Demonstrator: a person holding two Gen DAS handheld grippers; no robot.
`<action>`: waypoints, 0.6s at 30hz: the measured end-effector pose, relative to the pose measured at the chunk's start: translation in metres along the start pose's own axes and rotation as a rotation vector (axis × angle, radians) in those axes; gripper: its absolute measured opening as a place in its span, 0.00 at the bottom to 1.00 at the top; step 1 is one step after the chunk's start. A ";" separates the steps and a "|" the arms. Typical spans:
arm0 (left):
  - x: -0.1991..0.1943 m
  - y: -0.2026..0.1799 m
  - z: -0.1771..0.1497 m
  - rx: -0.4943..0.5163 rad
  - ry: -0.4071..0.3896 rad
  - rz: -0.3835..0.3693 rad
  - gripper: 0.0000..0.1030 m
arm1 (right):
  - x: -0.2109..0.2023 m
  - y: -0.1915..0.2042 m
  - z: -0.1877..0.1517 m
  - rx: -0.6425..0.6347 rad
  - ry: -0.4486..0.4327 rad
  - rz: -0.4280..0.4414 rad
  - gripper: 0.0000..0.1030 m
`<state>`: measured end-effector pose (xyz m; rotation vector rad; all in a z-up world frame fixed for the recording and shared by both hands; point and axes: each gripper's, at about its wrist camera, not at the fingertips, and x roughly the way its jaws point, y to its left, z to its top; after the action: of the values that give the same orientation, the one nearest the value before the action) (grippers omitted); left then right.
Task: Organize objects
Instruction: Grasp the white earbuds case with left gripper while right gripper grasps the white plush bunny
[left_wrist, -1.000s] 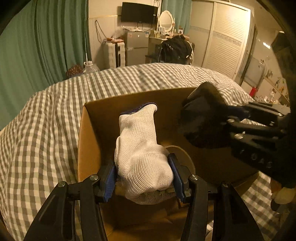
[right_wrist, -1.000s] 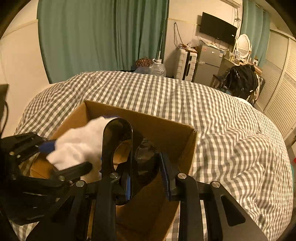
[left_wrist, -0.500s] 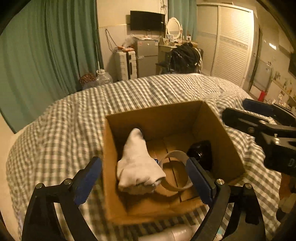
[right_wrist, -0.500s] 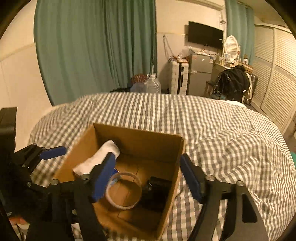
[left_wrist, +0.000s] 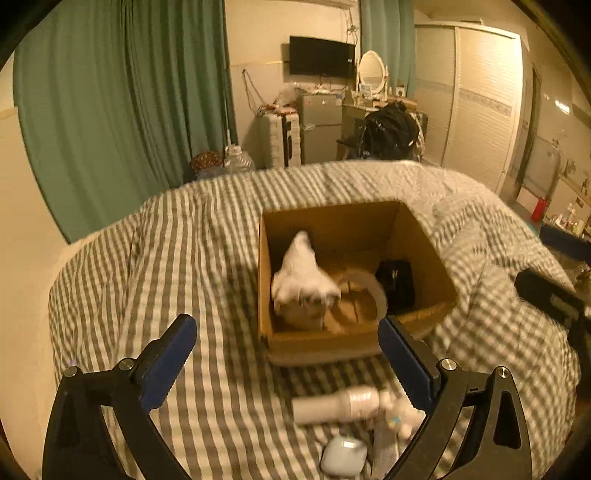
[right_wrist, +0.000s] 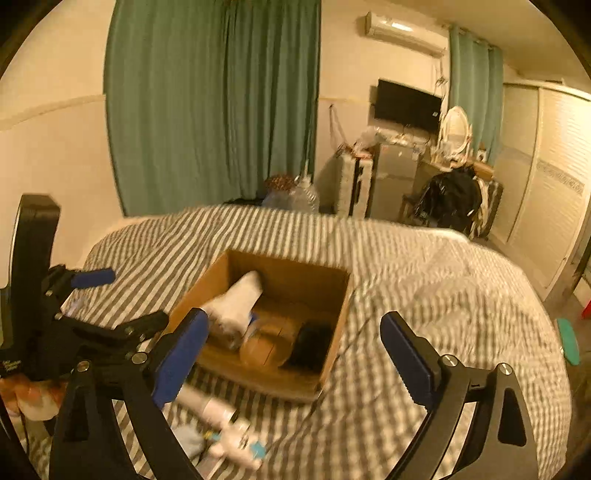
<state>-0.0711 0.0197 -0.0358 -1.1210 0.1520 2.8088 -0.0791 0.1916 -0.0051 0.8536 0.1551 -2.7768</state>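
On the checked bed (left_wrist: 177, 258), seen from the left wrist, the cardboard box (left_wrist: 354, 343) holds a white glove (left_wrist: 303, 277), a tape ring (left_wrist: 373, 288) and a black object (left_wrist: 397, 282). The left gripper (left_wrist: 286, 354) has just spread its jaws wide, empty. From the right wrist, the right gripper (right_wrist: 293, 350) likewise has just opened its jaws, nothing between them, the box beyond.

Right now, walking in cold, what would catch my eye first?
Probably the open cardboard box sitting on the grey checked bedspread, with a white glove, a tape ring and a black object inside. Then the small white bottle and other items lying loose in front of the box.
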 end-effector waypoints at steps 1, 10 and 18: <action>0.005 -0.002 -0.011 0.001 0.015 0.006 0.98 | 0.003 0.005 -0.010 0.001 0.023 0.012 0.92; 0.058 -0.004 -0.088 0.013 0.182 0.018 0.98 | 0.066 0.026 -0.102 0.021 0.278 0.099 0.92; 0.072 0.003 -0.103 -0.011 0.224 -0.014 0.98 | 0.094 0.034 -0.140 -0.010 0.391 0.113 0.91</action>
<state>-0.0535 0.0083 -0.1602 -1.4311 0.1471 2.6680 -0.0708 0.1643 -0.1749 1.3500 0.1796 -2.4743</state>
